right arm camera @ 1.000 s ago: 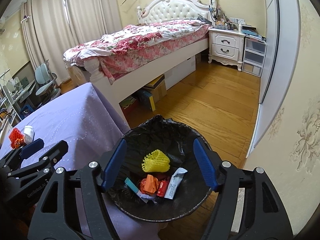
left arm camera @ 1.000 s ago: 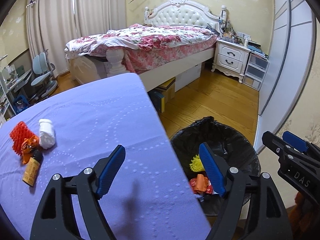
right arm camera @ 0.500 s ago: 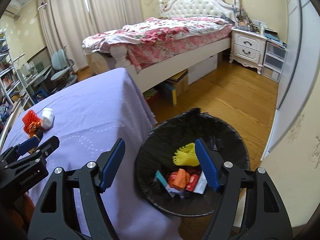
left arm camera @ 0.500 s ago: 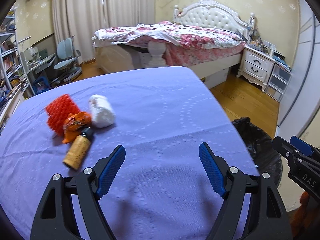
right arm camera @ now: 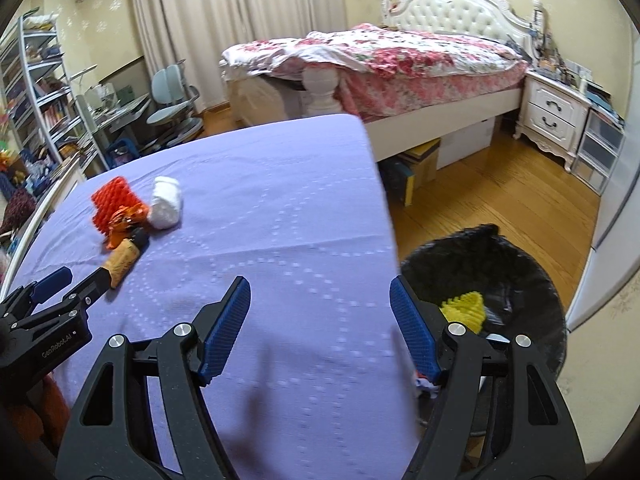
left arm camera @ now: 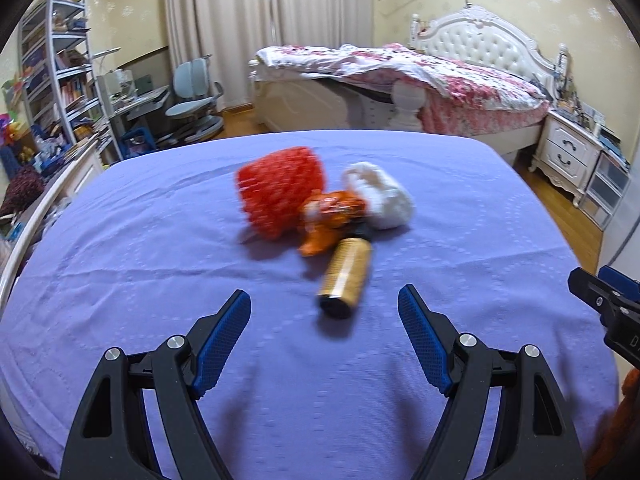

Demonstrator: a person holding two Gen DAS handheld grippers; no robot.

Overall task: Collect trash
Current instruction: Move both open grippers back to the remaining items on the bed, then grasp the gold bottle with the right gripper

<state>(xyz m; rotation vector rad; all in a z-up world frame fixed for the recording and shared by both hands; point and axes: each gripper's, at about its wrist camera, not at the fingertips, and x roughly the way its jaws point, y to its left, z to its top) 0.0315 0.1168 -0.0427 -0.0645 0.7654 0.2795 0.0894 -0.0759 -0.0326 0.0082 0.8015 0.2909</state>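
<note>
Trash (left arm camera: 344,220) is clustered mid-cloth on the purple table (left arm camera: 160,280): red foam net, orange wrapper, white wad, all judged light and crushable. Nearest, the gold bottle (left arm camera: 347,276) seems stiff, best pinched across its body. Left gripper (left arm camera: 324,320) and right gripper (right arm camera: 320,312) are spread, empty.

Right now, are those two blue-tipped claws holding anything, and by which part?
Nothing is held. The left gripper and right gripper both stand open and empty above the purple cloth.

Black tool (left arm camera: 324,312) frames (silver screws), blue ribbed pads (left arm camera: 224,340).
</note>
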